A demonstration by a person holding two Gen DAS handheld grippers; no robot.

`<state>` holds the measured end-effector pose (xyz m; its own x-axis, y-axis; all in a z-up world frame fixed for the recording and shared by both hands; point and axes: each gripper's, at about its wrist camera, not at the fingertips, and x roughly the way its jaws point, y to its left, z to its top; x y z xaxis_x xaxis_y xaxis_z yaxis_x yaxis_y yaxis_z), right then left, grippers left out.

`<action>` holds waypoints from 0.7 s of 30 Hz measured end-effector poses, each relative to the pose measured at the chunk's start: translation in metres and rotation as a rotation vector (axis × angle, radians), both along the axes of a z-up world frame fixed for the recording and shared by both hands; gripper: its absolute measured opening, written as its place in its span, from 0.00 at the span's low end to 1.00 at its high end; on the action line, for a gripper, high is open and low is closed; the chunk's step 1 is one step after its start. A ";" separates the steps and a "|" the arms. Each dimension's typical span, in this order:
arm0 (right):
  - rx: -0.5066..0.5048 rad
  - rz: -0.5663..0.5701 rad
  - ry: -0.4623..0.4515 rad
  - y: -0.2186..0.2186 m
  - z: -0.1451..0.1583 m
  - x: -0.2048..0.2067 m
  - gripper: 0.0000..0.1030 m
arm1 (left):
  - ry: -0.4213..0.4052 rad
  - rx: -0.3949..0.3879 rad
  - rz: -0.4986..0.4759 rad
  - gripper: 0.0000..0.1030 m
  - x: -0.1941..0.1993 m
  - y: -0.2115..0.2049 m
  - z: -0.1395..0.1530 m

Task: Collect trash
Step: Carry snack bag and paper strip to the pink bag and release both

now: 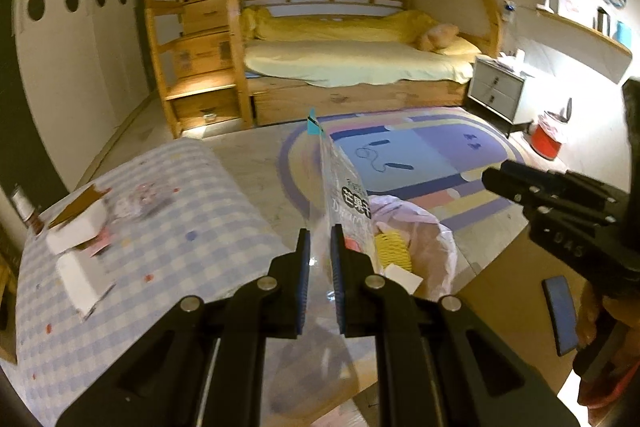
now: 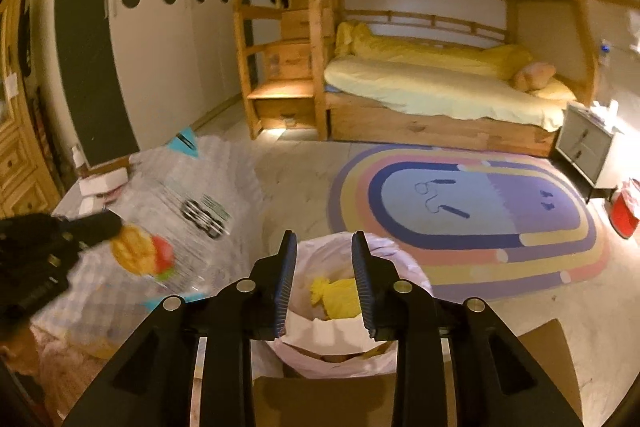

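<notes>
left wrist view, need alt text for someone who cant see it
The left gripper is shut on a clear snack bag, holding it above a bin lined with a pink bag. A checked tablecloth lies to the left, the right gripper enters from the right, and a wooden bunk bed stands behind.

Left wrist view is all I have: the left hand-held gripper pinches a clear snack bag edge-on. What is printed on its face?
Observer: In the right wrist view the snack bag shows a blurred yellow and red fruit picture.
Operator: Is the right hand-held gripper carrying anything?
Observer: No. The right hand-held gripper is open with nothing between its pads, pointing at the lined bin.
</notes>
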<state>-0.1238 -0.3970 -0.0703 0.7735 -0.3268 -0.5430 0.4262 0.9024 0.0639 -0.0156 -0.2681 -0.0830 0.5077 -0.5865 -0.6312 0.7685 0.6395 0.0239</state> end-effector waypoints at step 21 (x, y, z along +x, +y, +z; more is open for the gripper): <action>0.031 -0.082 -0.059 -0.034 0.011 -0.018 0.42 | 0.022 0.044 -0.002 0.41 0.023 -0.057 -0.017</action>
